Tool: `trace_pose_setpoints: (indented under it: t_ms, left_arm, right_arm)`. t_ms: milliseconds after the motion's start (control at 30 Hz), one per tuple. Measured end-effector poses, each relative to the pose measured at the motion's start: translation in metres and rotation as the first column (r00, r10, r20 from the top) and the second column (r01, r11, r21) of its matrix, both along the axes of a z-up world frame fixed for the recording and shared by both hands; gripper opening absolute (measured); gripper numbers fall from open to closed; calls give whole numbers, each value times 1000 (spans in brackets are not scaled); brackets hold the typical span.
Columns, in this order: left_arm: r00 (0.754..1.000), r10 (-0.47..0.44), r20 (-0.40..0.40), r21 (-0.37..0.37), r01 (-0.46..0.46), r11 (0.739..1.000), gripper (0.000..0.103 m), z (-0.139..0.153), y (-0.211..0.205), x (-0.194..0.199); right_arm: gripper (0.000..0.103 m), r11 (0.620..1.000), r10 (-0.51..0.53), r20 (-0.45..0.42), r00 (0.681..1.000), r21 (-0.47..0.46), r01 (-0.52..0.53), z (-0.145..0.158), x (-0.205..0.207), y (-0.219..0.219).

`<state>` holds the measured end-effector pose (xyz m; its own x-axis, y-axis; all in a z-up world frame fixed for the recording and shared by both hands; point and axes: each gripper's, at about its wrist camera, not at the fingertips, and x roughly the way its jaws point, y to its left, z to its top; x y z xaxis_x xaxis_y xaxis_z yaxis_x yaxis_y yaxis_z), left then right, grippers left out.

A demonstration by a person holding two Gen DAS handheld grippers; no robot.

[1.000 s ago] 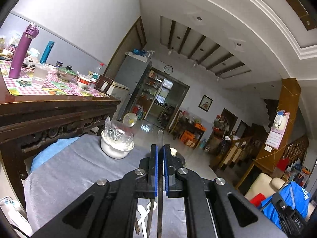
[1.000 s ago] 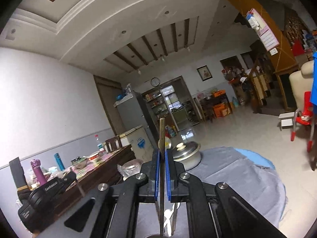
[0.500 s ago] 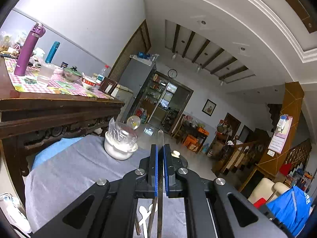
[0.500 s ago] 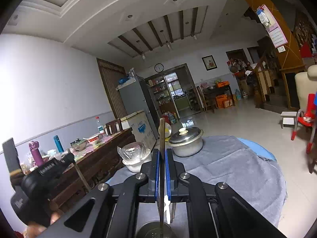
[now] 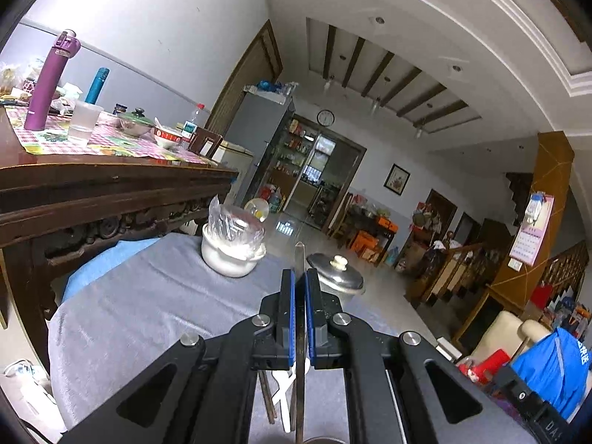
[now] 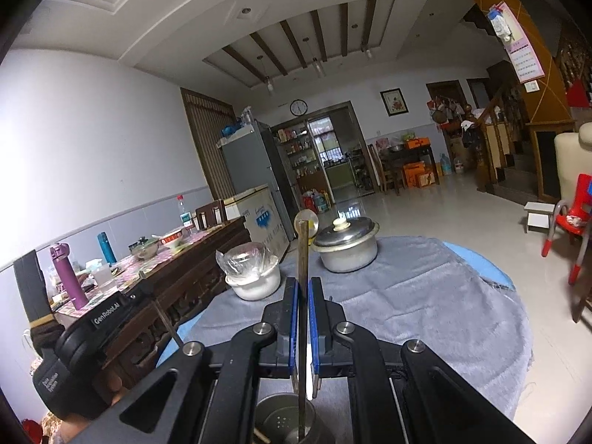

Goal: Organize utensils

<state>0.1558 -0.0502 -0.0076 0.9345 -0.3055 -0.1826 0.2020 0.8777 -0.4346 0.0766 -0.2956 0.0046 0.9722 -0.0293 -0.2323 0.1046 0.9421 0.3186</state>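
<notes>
Two handheld grippers each pinched a single slender utensil above a round tabletop (image 6: 425,296) draped in grey cloth. Nearest the right wrist camera, the right gripper (image 6: 302,310) had its blue-lined jaws closed to a narrow gap on a thin brown chopstick (image 6: 302,259), which stood upright between them; its lower end hung over the mouth of a perforated metal utensil holder (image 6: 281,420) at the bottom edge of the frame, though whether the tip touched the holder could not be told. In the left wrist view, the left gripper (image 5: 300,292) was likewise clamped on a pale, slim stick (image 5: 299,277) that ran straight up between its jaws, with a white plastic spoon (image 5: 283,396) and a dark pair of chopsticks (image 5: 267,396) lying on the cloth beneath. Seen from the right wrist camera, that left gripper appeared at lower left, held just beside the tabletop's edge. Farther back on the cloth sat a white bowl (image 6: 255,283) covered with crinkled plastic wrap and, to its right, a lidded metal pot (image 6: 347,244), the two close together but apart. Beyond them, a carved wooden sideboard (image 5: 111,199) carried a purple bottle (image 5: 50,81), a teal flask (image 5: 97,85) and several dishes on a checked cloth.
</notes>
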Motion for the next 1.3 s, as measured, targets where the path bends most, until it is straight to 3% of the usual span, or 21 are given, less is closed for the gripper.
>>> trace_pose_setpoints:
  t_ms: [400, 633, 700, 733, 767, 800, 867, 1033, 1300]
  left_arm:
    - [998, -58, -9, 85, 59, 995, 6, -5, -1, -8]
    - [992, -118, -33, 167, 122, 978, 7, -7, -3, -11]
    - [985, -166, -54, 180, 173, 968, 20, -7, -4, -10]
    - [983, -174, -57, 187, 182, 965, 34, -7, -4, -10]
    - [981, -186, -55, 198, 194, 961, 46, -6, -5, -12]
    - [981, -190, -49, 202, 196, 960, 50, -6, -5, -13]
    - [983, -181, -28, 213, 183, 960, 52, -3, -3, -17]
    - [991, -126, -40, 176, 131, 976, 53, -4, 17, -11]
    - [993, -9, -114, 99, 20, 995, 53, -15, 58, 11]
  right_arm:
    - [7, 1000, 23, -41, 999, 7, -23, -5, -2, 3]
    - [8, 997, 77, -84, 993, 25, -75, -9, 1, 5]
    - [12, 995, 97, -87, 991, 41, -94, -9, 1, 4]
    - [16, 993, 107, -88, 990, 51, -103, -10, 1, 4]
    - [31, 993, 111, -88, 990, 59, -106, -11, 0, 4]
    - [46, 992, 112, -77, 991, 72, -107, -11, -2, 2]
    - [52, 991, 98, -35, 995, 91, -94, -10, -8, -2]
    - [52, 989, 1, 24, 1000, 147, -5, -7, -20, -22]
    - [52, 965, -106, 10, 994, 244, 101, -14, -26, -57]
